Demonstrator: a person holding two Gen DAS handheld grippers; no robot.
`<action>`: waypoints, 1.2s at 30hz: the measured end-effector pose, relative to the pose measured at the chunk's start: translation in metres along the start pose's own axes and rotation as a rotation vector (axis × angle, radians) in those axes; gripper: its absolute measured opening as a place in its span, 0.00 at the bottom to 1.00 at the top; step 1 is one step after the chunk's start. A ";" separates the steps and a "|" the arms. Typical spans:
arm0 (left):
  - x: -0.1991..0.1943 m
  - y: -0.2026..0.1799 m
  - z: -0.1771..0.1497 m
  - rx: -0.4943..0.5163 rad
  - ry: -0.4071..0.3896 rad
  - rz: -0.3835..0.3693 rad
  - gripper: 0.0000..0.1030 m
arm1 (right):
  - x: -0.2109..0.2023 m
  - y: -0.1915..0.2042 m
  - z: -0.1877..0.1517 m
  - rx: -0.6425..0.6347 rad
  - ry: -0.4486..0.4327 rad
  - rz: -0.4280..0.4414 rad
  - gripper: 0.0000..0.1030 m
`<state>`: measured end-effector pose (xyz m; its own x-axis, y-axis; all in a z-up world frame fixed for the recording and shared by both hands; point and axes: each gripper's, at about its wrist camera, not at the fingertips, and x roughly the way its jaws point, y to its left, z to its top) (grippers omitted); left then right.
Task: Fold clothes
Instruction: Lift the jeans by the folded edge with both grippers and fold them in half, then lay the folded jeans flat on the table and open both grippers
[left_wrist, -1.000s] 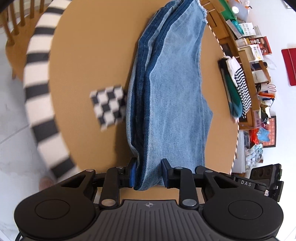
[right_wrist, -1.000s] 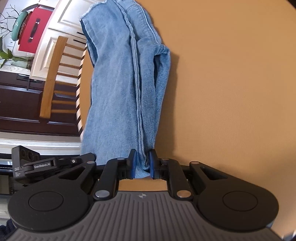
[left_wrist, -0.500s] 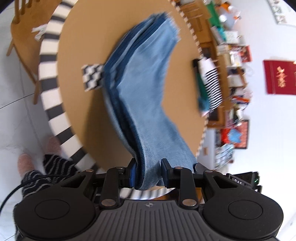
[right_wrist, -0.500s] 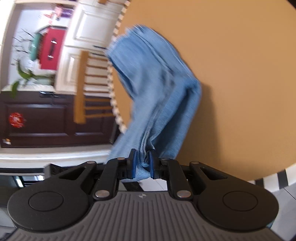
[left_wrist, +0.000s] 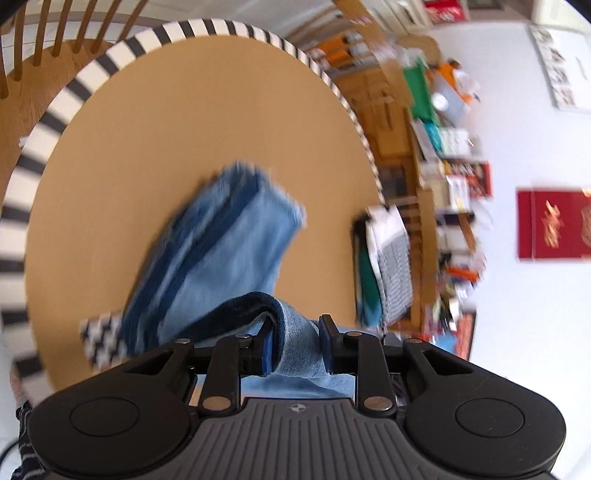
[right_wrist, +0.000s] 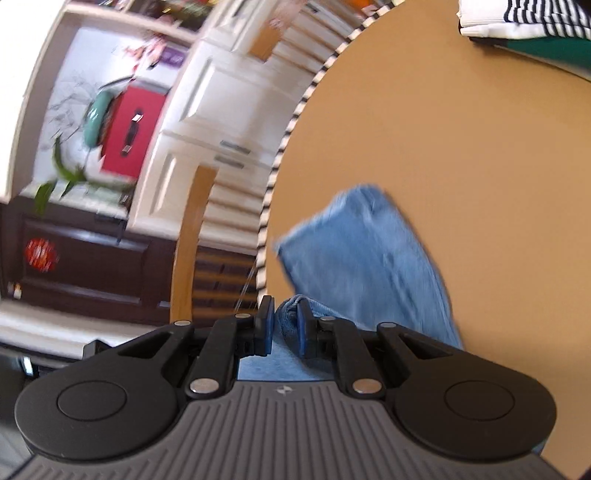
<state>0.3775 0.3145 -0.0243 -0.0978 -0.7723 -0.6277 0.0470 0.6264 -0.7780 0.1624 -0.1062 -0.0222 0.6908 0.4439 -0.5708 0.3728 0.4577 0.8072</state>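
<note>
A pair of light blue jeans (left_wrist: 229, 251) lies lengthwise on the round tan table (left_wrist: 147, 129), its hem end far from me. My left gripper (left_wrist: 295, 339) is shut on the near end of the jeans, lifted above the table so the cloth curls over. My right gripper (right_wrist: 284, 325) is shut on the other near corner of the jeans (right_wrist: 369, 258), also raised. Both views are blurred by motion.
A stack of folded clothes (left_wrist: 388, 266), striped and green, sits at the table's right edge; it also shows in the right wrist view (right_wrist: 535, 26). A checkered marker (left_wrist: 99, 339) lies by the jeans. Wooden chairs (right_wrist: 188, 236) stand around the table. Cluttered shelves (left_wrist: 443, 147) stand behind.
Both grippers have risen and swung forward over the table, carrying the near end of the jeans up and toward the far hem. The grips have not changed.
</note>
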 end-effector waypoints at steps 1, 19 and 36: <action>0.008 -0.002 0.014 -0.015 -0.008 0.011 0.25 | 0.011 -0.004 0.014 0.016 -0.006 -0.015 0.13; 0.084 0.012 0.128 -0.056 -0.080 0.132 0.70 | 0.099 -0.053 0.101 0.090 -0.080 -0.160 0.35; 0.146 -0.016 0.032 0.728 -0.317 0.384 0.52 | 0.137 -0.016 0.007 -0.501 -0.217 -0.347 0.19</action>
<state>0.3943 0.1884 -0.1041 0.3300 -0.5828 -0.7426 0.6523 0.7095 -0.2669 0.2556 -0.0582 -0.1126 0.7109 0.0640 -0.7003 0.2989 0.8740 0.3832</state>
